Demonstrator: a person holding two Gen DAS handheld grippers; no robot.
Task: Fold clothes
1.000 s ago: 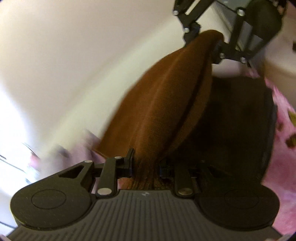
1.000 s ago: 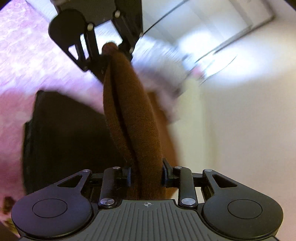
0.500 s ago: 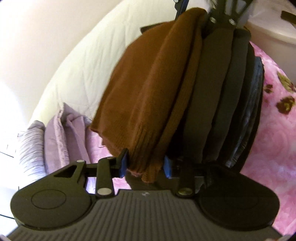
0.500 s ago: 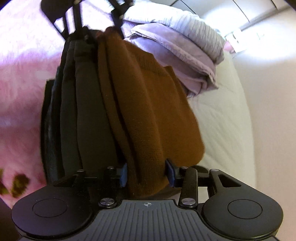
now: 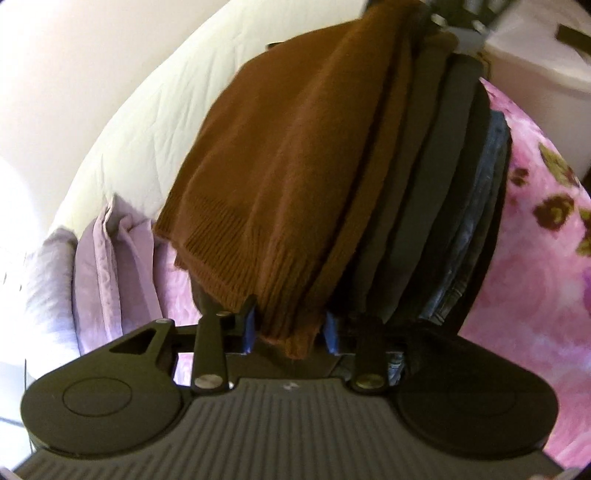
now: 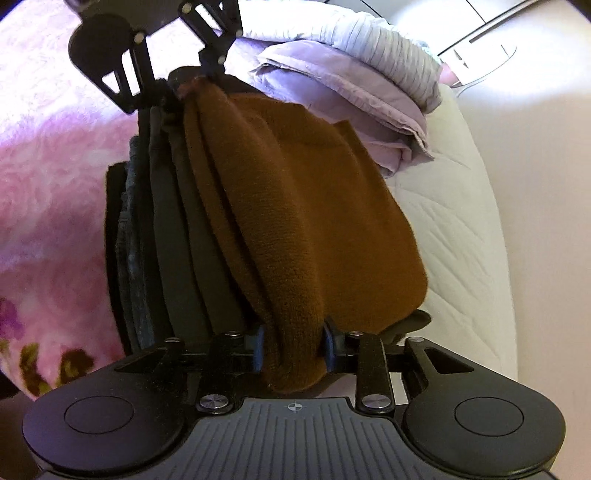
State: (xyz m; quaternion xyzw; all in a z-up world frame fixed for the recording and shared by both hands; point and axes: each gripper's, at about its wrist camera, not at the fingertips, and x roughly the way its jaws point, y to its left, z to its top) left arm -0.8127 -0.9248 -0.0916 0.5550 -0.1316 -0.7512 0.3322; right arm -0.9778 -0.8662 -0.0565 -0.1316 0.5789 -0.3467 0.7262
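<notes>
Brown knit sweater (image 5: 280, 177): folded, ribbed hem toward the left gripper; held at both ends between the two grippers, lying along the top of a stack of folded clothes.
Left gripper (image 5: 289, 328): blue-padded fingers clenched on the ribbed hem corner of the sweater; also seen at the top of the right wrist view (image 6: 192, 83), gripping the far end.
Right gripper (image 6: 291, 349): blue-padded fingers clenched on a rolled fold of the sweater; its black linkage shows at the upper edge of the left wrist view (image 5: 458, 26).
Stack of folded clothes (image 6: 177, 236): dark olive and black pieces with blue denim (image 5: 476, 221) among them, layered directly beside and under the sweater.
Pink floral blanket (image 5: 546, 240): under the stack, with dark flower prints.
Lilac bedding (image 6: 347, 96): folded bundle, just beyond the sweater's far edge.
Grey striped fabric (image 6: 380, 48): folded, lying against the lilac bedding.
White quilted mattress (image 6: 454, 206): alongside the sweater, opposite the blanket side.
</notes>
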